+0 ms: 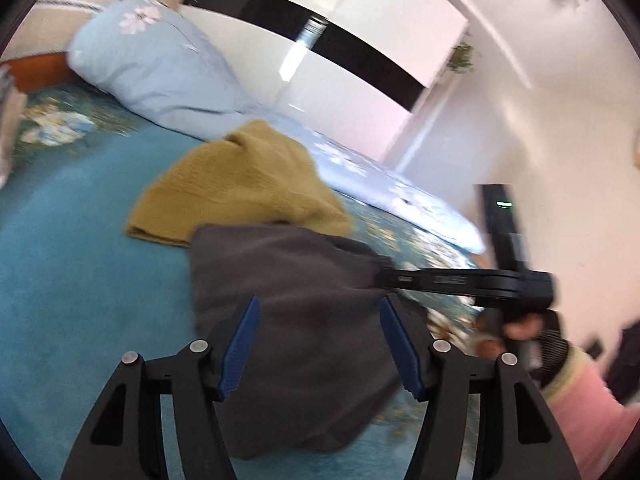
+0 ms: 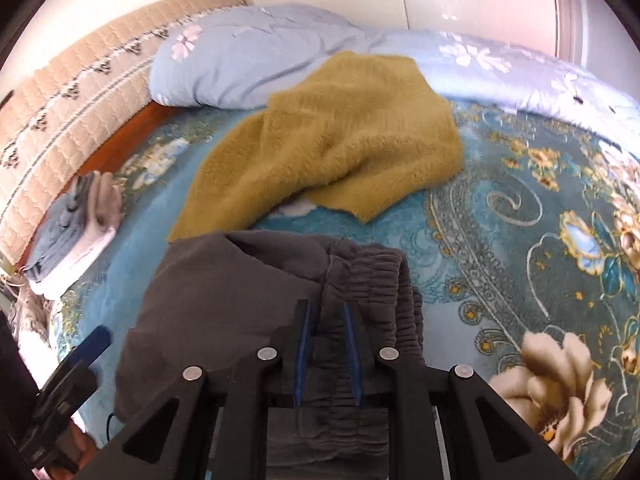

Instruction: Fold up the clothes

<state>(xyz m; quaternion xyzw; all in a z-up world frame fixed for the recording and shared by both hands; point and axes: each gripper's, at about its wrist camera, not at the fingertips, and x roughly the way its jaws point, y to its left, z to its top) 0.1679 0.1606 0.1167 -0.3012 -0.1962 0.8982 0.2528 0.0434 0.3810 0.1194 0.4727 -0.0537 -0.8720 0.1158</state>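
Note:
Grey trousers [image 2: 224,280] with a gathered elastic waistband hang over the teal bed blanket [image 2: 500,240]. My right gripper [image 2: 325,308] is shut on that waistband. The left wrist view shows it from the side as the right gripper [image 1: 384,276], held by a hand in a pink sleeve, with the grey trousers [image 1: 288,320] drooping from its tip. My left gripper [image 1: 320,304] stands open just in front of the hanging cloth, its blue pads not pressing it. One of its blue fingers [image 2: 94,340] shows low on the left. A mustard fuzzy sweater [image 2: 340,136] lies crumpled behind the trousers, also the sweater [image 1: 240,188].
A light blue flowered duvet [image 2: 248,52] runs along the far side of the bed. A small stack of folded clothes [image 2: 76,224] sits by the quilted beige headboard [image 2: 72,92]. A white wardrobe with a black band [image 1: 320,40] stands behind.

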